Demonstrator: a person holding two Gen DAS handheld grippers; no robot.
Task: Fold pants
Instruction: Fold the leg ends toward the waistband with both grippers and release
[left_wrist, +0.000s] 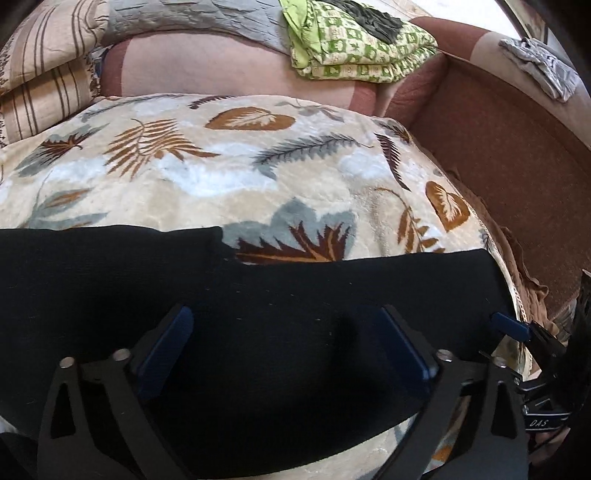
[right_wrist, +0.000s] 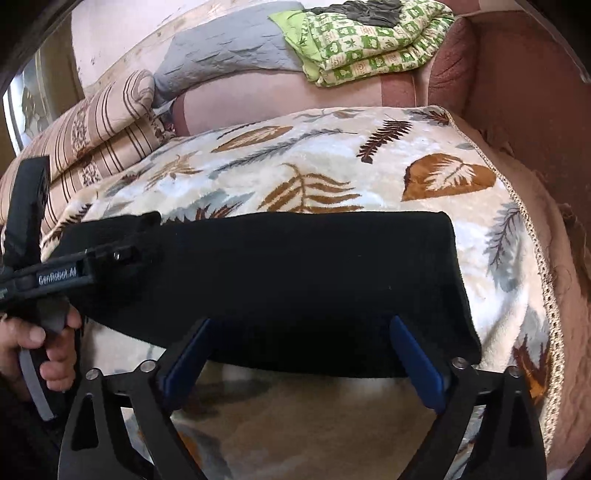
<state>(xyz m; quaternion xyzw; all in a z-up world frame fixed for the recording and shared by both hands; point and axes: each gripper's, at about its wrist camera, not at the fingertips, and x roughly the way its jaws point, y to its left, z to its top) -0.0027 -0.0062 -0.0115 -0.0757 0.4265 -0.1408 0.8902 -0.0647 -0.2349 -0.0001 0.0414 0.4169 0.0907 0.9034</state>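
Note:
Black pants (left_wrist: 258, 295) lie flat in a long band across the leaf-print blanket (left_wrist: 221, 166); they also show in the right wrist view (right_wrist: 295, 277). My left gripper (left_wrist: 284, 325) is open, its blue pads spread wide just above the black cloth. My right gripper (right_wrist: 301, 332) is open over the near edge of the pants, holding nothing. The left gripper's body (right_wrist: 55, 273) shows at the left of the right wrist view, over the pants' left end. A right gripper fingertip (left_wrist: 509, 325) shows at the pants' right end.
The blanket (right_wrist: 332, 166) covers a sofa seat. A folded green patterned cloth (left_wrist: 354, 44) and a grey quilt (left_wrist: 192, 22) lie on the sofa back. A striped pillow (right_wrist: 99, 133) sits at the left. The brown armrest (left_wrist: 498, 147) rises at the right.

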